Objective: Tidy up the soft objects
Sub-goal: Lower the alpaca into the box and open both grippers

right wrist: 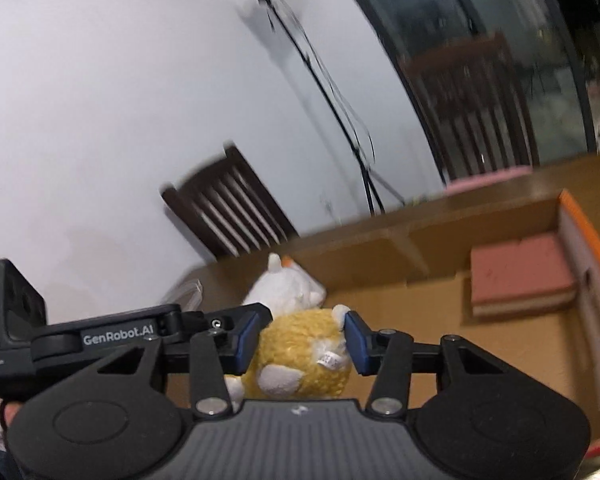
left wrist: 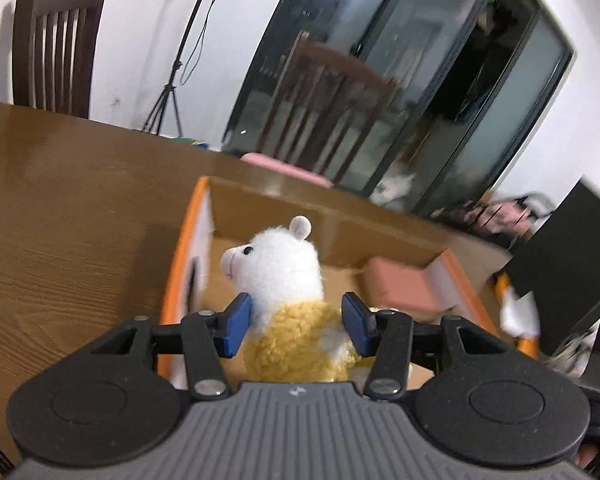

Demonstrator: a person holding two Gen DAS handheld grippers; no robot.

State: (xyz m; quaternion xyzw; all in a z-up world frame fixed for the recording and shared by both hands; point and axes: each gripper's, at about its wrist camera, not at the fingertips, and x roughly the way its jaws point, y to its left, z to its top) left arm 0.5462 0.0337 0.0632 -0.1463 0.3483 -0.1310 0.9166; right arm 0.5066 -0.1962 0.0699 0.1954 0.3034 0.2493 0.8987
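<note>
1. The left tool [left wrist: 296, 322] held a plush alpaca [left wrist: 288, 280], its blue pads [left wrist: 236, 324] pressed against the toy's sides where the white neck met the yellow woolly body.
2. The right tool [right wrist: 302, 340] gripped the same alpaca [right wrist: 300, 360] from behind, its pads closed on the yellow body near a small sewn label; the white head [right wrist: 284, 288] pointed away from that camera.
3. Seen from the right wrist, the left tool's arm crossed in from the left edge, so both tools were clamped on the toy together.
4. The alpaca was upright and above the open cardboard box [left wrist: 332, 216] with orange edges, which sat on the wooden counter [left wrist: 68, 208].
5. Inside the box, a pink cushion-like pad [right wrist: 520, 276] lay in the far right corner, apart from the alpaca.
6. A white and orange soft object [left wrist: 518, 312] lay blurred just outside the box's right wall in the left wrist view; what it was could not be told.
7. Dark wooden chairs [left wrist: 54, 40] stood beyond the counter.
</note>
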